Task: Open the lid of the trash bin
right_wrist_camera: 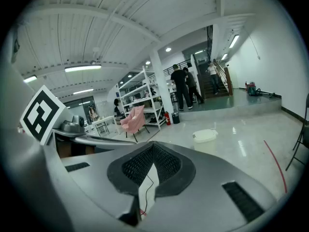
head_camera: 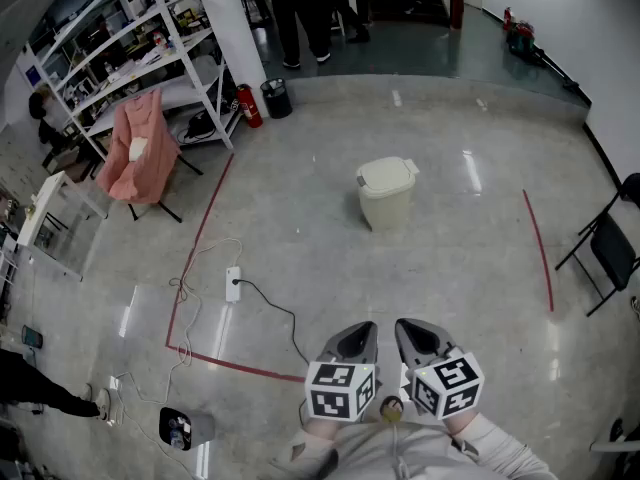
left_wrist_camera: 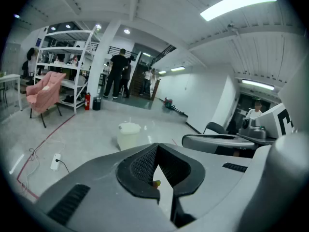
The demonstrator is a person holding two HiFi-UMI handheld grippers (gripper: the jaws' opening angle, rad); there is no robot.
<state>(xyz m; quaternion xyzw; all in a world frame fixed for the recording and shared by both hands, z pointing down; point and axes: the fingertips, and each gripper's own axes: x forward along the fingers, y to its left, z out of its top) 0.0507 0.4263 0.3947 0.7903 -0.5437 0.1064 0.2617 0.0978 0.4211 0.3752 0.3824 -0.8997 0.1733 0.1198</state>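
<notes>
The trash bin [head_camera: 386, 193] is a small cream bin with its lid down, standing alone on the grey floor well ahead of me. It shows in the left gripper view as the bin [left_wrist_camera: 128, 135], and in the right gripper view as the bin [right_wrist_camera: 204, 138], far beyond the jaws in both. My left gripper [head_camera: 355, 340] and right gripper [head_camera: 415, 336] are held side by side close to my body, pointing toward the bin. The left gripper [left_wrist_camera: 157, 145] and the right gripper [right_wrist_camera: 153, 145] each have their jaw tips together with nothing between them.
A pink-draped chair [head_camera: 140, 148] and white shelving [head_camera: 130, 48] stand at the far left, with a red fire extinguisher [head_camera: 248, 105] and a black bin [head_camera: 276, 98] beside a pillar. A power strip [head_camera: 232, 283] with cables lies left of me. Black folding chair [head_camera: 610, 248] at right. People [head_camera: 300, 8] stand at the back.
</notes>
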